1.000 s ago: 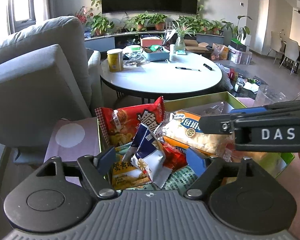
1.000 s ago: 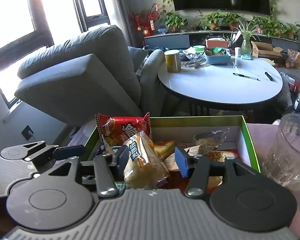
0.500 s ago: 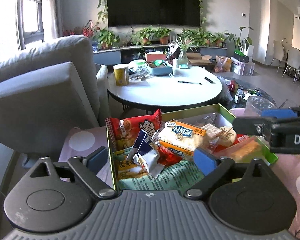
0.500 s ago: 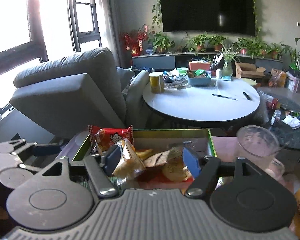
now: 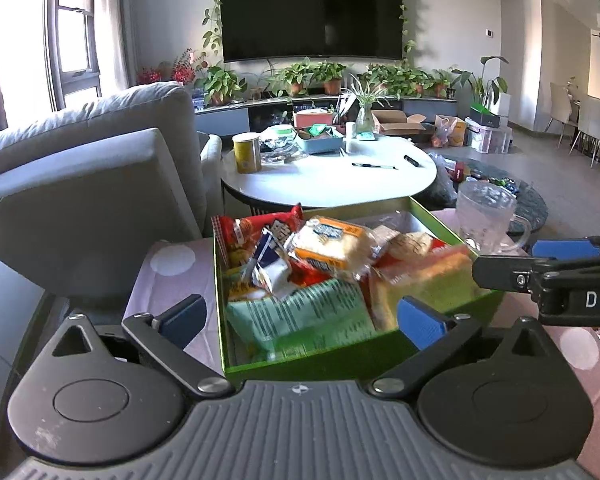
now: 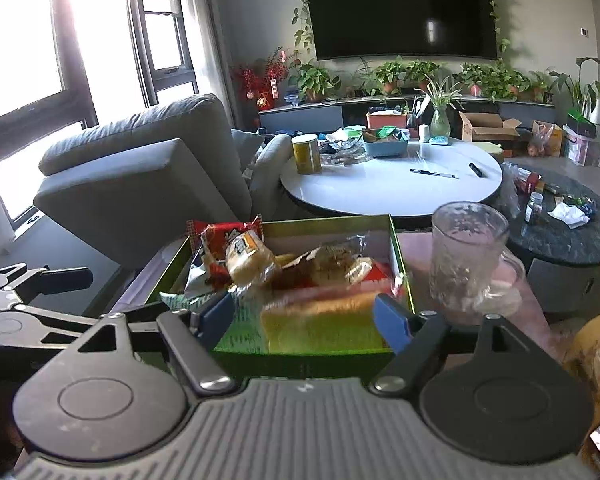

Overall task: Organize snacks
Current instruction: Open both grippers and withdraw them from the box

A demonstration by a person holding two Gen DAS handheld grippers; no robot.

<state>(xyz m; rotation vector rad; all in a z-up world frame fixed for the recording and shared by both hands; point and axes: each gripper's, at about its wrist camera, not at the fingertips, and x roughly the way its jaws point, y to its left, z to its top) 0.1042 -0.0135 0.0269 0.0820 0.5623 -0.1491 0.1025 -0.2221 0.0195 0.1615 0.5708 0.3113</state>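
One green box of snacks, one glass mug, two grippers in view.

The green box (image 5: 476,304) holds a pile in which about seven packets can be told apart: one red bag (image 5: 256,232) at its 10 o'clock corner, one blue-and-white packet (image 5: 270,258), one orange-labelled bread pack (image 5: 332,246), one green sachet (image 5: 312,316), one pale yellow packet (image 5: 428,276), one round pastry (image 5: 410,244) and one small yellow packet (image 5: 242,290); more may lie hidden beneath. One glass mug (image 5: 486,220) stands at 2 o'clock of the box. Beyond: one yellow tin (image 5: 247,153), two pens (image 5: 374,166).
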